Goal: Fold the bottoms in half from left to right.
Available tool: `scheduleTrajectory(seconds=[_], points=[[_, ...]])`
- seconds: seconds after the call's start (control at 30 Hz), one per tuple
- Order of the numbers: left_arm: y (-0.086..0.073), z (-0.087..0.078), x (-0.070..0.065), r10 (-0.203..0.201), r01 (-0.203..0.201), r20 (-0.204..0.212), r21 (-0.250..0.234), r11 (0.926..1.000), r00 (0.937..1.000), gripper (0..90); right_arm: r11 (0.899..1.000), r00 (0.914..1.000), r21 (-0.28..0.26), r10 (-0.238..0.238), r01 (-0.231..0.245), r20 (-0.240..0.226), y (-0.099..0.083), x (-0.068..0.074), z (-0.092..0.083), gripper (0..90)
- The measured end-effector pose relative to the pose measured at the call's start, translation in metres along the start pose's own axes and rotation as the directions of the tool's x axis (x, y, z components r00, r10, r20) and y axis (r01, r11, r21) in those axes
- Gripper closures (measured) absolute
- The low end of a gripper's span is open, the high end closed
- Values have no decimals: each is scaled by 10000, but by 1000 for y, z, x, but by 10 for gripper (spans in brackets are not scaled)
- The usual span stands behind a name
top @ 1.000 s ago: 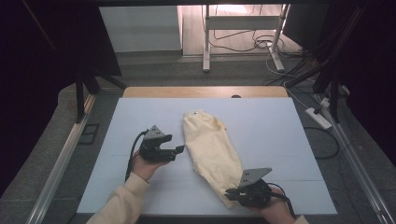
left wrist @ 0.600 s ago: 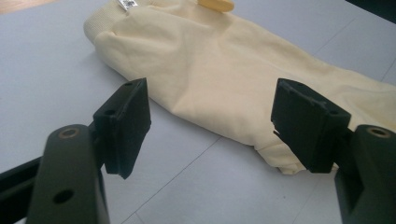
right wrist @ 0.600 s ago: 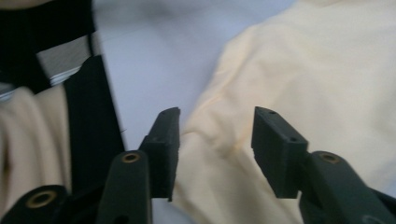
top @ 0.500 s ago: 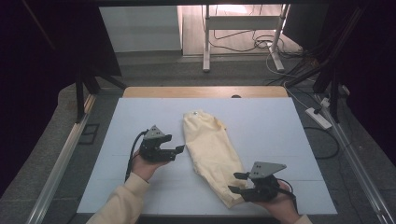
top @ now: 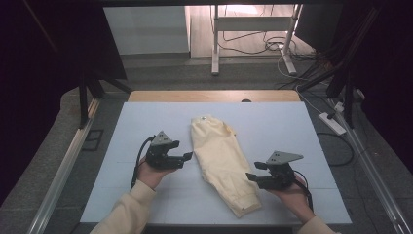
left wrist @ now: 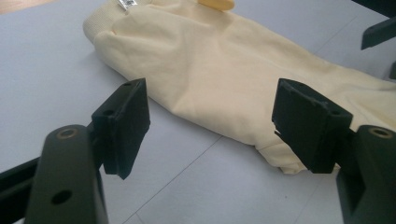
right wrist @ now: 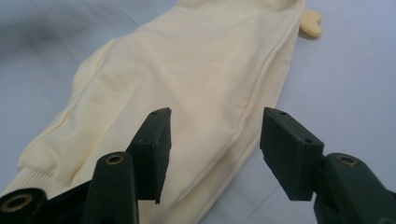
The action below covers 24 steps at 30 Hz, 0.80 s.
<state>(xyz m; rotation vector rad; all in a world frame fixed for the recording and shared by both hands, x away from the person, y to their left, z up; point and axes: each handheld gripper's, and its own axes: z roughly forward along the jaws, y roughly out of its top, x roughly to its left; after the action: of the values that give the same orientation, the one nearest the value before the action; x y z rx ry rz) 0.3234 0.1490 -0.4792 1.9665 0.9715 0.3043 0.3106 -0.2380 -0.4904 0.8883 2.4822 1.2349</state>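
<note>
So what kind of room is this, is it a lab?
Probably a lab or test room, not a home. A bare white table holds just one yellow garment, loose cables and a power strip lie on the floor, and dark curtains hang around it.

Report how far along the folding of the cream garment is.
Done: the cream garment lies folded lengthwise into a long narrow strip on the white table. In hand: nothing; the right gripper has just been opening and sits beside the cuffed end with nothing between its jaws, and the left gripper waits open at the other edge. Left, probably: folding the strip across its length.
</note>
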Motion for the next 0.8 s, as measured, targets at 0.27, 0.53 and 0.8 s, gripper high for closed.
scheduleTrajectory(seconds=[0.27, 0.53, 0.8], points=[[0, -1, 0, 83, -83, 63, 14, 10000, 9999, 269, 9996, 9996, -45, 270, -270, 31, 11, -12, 13, 398], [-1, 0, 3, 29, -29, 98, 37, 10000, 9999, 262, 9993, 9998, 336, 187, -186, -26, 8, -11, 12, 389], [-1, -1, 3, 27, -27, 58, 30, 10000, 10000, 262, 9985, 9998, 550, -37, 48, -202, 6, -3, 9, 384]])
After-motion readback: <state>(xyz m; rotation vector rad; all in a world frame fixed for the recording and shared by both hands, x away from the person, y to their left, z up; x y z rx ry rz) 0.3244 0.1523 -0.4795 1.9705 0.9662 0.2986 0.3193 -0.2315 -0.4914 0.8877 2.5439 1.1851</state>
